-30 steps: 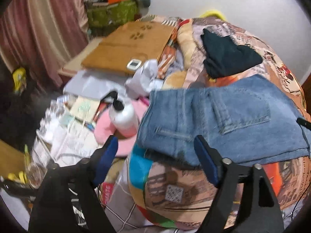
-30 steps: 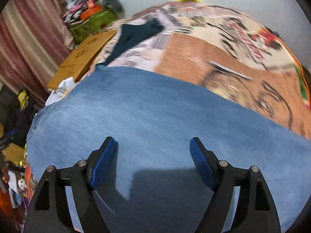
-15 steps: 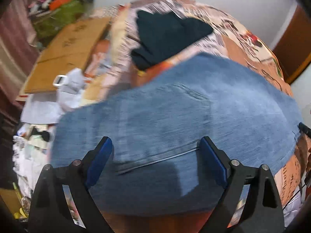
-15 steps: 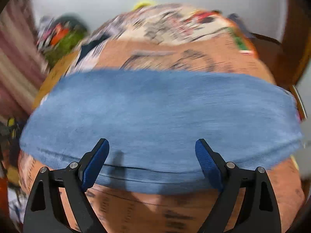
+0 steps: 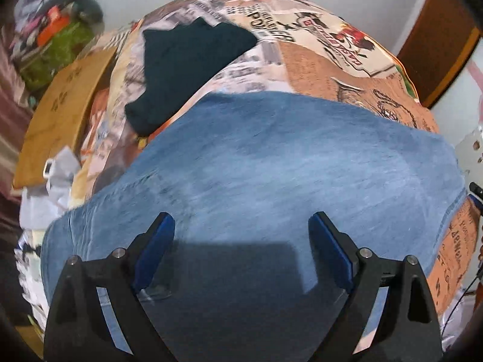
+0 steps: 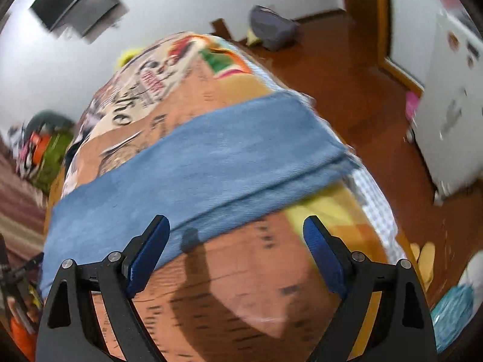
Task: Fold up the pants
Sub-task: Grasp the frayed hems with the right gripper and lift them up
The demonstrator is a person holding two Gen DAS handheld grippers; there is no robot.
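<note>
Blue denim pants (image 5: 271, 163) lie flat across a bed with a patterned orange cover (image 5: 329, 69). In the left wrist view my left gripper (image 5: 241, 247) is open and empty, low over the denim, casting a shadow on it. In the right wrist view the pants (image 6: 211, 166) show as a long folded band, the leg end reaching the bed's right edge. My right gripper (image 6: 235, 250) is open and empty, over the bare cover just in front of the pants' near edge.
A dark folded garment (image 5: 187, 66) lies on the bed behind the pants. A cardboard sheet (image 5: 60, 105) and clutter sit left of the bed. Red-brown floor (image 6: 347, 75), a white appliance (image 6: 446, 114) and slippers (image 6: 422, 259) are to the right.
My left gripper moved from the bed's edge to over the denim. My right gripper pulled back off the pants and swung right, now over the bare cover. Both stayed open.
</note>
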